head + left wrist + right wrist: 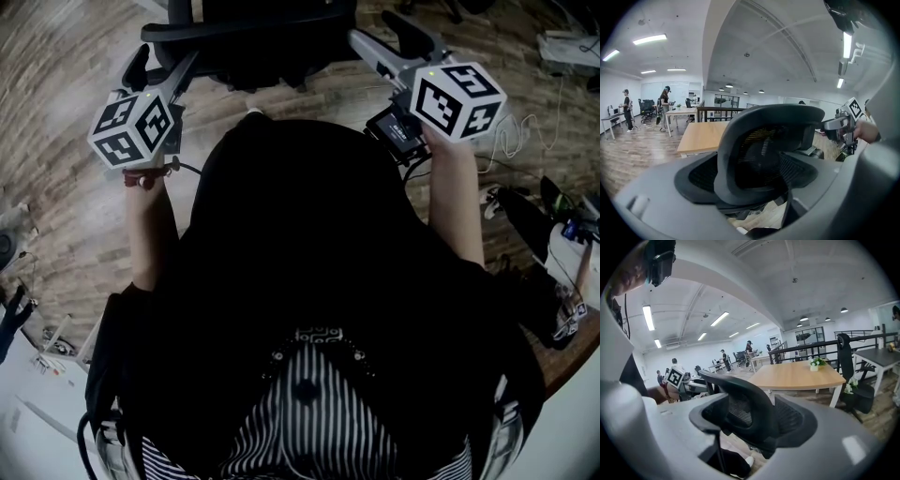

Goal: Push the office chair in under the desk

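Now our left gripper (pixel 167 58) and right gripper (pixel 373 28) sit with jaws open at the top of the chair (pixel 248 37), not yet under the desk (pixel 797 373), and we fear an uneven push could spin it sideways.

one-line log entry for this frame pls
left gripper: open, astride office chair headrest | right gripper: open, astride same | desk: beyond chair | task: chair not yet under desk
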`<state>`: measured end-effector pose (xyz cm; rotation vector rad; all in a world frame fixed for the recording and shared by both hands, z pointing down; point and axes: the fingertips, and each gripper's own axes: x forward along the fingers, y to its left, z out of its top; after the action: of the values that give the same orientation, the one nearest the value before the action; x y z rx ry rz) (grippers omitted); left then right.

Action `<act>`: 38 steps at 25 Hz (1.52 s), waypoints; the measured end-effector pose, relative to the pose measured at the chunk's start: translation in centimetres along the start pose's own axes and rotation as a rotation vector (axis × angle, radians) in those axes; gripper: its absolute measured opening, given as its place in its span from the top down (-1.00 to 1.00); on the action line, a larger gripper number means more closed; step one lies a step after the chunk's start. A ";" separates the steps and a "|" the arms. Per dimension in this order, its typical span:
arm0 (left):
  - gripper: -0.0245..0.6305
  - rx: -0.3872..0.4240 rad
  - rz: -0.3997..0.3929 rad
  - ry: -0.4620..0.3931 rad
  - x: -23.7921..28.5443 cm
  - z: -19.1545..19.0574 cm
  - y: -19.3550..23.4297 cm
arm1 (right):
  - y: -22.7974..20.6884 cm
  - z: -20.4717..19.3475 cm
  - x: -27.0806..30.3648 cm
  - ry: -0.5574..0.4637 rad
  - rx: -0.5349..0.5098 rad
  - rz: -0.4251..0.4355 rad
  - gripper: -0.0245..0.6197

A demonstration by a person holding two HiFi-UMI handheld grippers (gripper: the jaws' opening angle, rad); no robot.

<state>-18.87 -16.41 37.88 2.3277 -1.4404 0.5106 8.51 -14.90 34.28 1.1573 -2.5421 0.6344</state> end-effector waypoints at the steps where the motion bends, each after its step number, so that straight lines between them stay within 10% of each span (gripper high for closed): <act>1: -0.31 -0.001 0.001 -0.001 0.2 -0.1 0.6 | 0.1 0.0 0.7 0.007 -0.003 -0.001 0.00; 38: -0.33 0.008 -0.146 0.058 5.7 -0.2 -1.9 | -4.0 -0.3 3.4 0.092 -0.058 -0.064 0.00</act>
<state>-14.75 -19.96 40.56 2.3817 -1.2332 0.5383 9.35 -19.26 37.10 1.1570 -2.4206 0.5810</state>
